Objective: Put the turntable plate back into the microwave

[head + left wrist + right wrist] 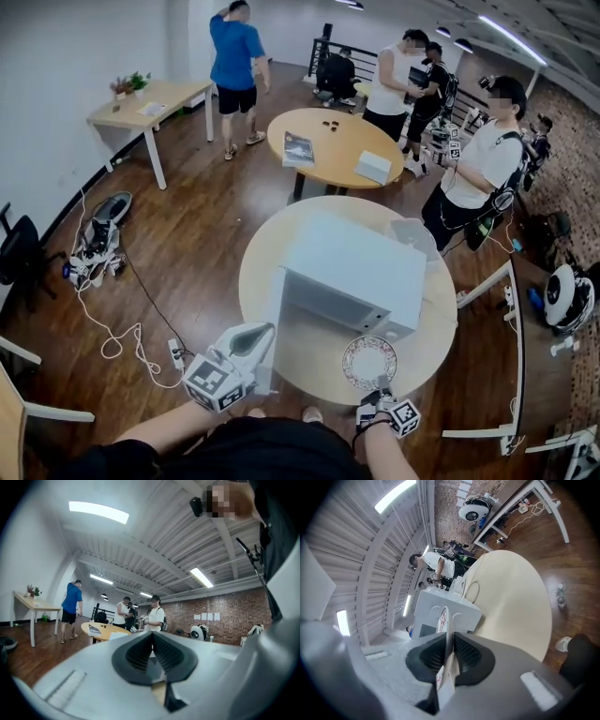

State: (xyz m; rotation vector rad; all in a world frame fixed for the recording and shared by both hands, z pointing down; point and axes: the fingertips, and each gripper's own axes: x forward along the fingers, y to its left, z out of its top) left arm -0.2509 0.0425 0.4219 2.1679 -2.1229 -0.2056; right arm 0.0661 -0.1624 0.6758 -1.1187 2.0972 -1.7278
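Note:
The white microwave (361, 267) stands on a round pale table (314, 361), its door (274, 323) swung open toward me on the left. My right gripper (380, 386) is shut on the near rim of the turntable plate (368, 361), a clear disc with a red patterned border, held over the table in front of the microwave. In the right gripper view the plate (443, 620) runs edge-on between the pads (461, 656), with the microwave (426, 609) beyond. My left gripper (258, 336) hangs beside the open door. Its jaws (152, 641) meet at the tips, and I see nothing between them.
A white bag (412, 234) stands on the table behind the microwave. Several people stand beyond, around a second round table (328, 141). A white desk (514, 309) is at the right. Cables and a power strip (174, 353) lie on the wooden floor at the left.

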